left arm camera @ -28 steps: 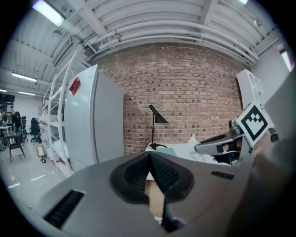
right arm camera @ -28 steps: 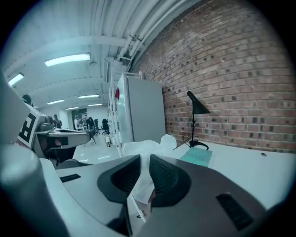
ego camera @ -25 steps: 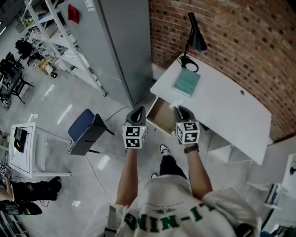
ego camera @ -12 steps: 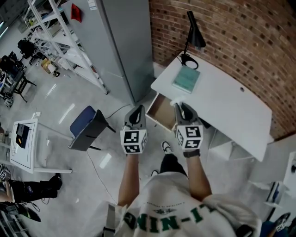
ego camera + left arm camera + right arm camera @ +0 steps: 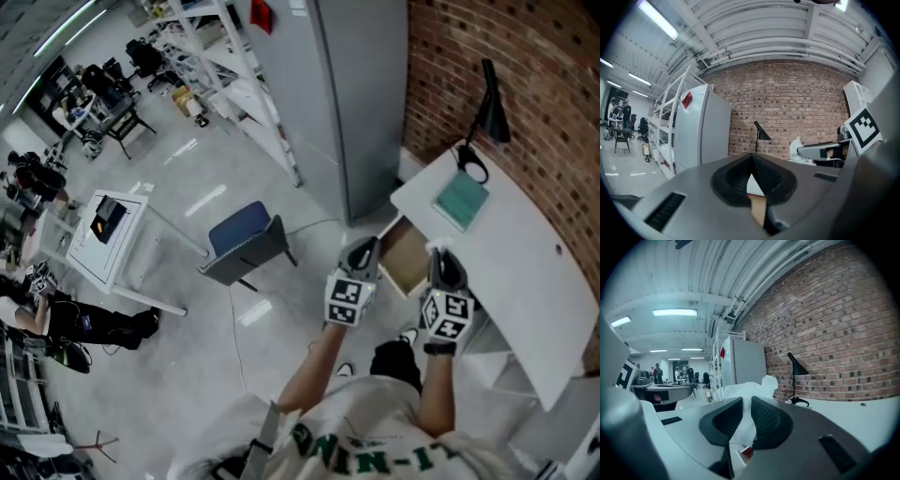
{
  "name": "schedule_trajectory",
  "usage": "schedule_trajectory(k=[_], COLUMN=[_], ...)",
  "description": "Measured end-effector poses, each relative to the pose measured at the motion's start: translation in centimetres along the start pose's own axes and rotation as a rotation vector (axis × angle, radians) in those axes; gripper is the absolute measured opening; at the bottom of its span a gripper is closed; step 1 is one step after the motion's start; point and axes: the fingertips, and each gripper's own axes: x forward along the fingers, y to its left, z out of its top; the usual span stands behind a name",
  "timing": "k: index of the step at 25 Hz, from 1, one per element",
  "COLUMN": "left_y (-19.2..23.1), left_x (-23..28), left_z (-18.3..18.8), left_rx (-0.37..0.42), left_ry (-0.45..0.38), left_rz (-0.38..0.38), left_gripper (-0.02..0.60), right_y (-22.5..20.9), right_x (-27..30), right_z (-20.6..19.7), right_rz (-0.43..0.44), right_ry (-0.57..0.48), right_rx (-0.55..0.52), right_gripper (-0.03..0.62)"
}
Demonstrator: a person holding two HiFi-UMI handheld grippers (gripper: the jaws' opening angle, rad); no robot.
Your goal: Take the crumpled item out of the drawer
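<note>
The crumpled item (image 5: 749,388) is gripped by the right tongs (image 5: 746,403). A white, papery wad is pinched between the two ribbed pads, and most of it bulges out beyond the tips. The left tongs (image 5: 750,161) are clenched with nothing in them. Their pads meet at the tips, and only background is seen through the gap lower down.

In the head view the drawer (image 5: 405,262) is seen pulled out from under the white worktop (image 5: 511,267). It lies between the two tongs, with the right tongs at its 3 o'clock side. There the wad is seen only as a small white scrap at the tip of the right tongs, at about 12 o'clock of their marker cube.

The wad is judged to be lifted clear of the drawer, so the taking-out itself appears done, or very nearly so. What is left is judged to be carrying the wad away and setting it down; no place for that can be told from these views.

No clear front end can be made out on the item. In the right gripper view its long axis is laid crosswise to the tongs, from 9 to 3 o'clock. One lobe is raised toward 1 o'clock, and a thin tail is drawn down between the pads toward 6 o'clock.
</note>
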Motion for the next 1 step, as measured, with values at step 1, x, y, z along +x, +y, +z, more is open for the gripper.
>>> schedule_trajectory(k=[1], left_y=[-1.75], left_x=[0.4], left_z=[-1.35], left_rx=[-0.017], left_ry=[0.033], left_rz=[-0.033], left_gripper=[-0.003], right_y=[-1.26], right_x=[-0.94], right_z=[-1.69], right_rz=[-0.018], right_ry=[0.034], right_rx=[0.017], right_gripper=[0.055])
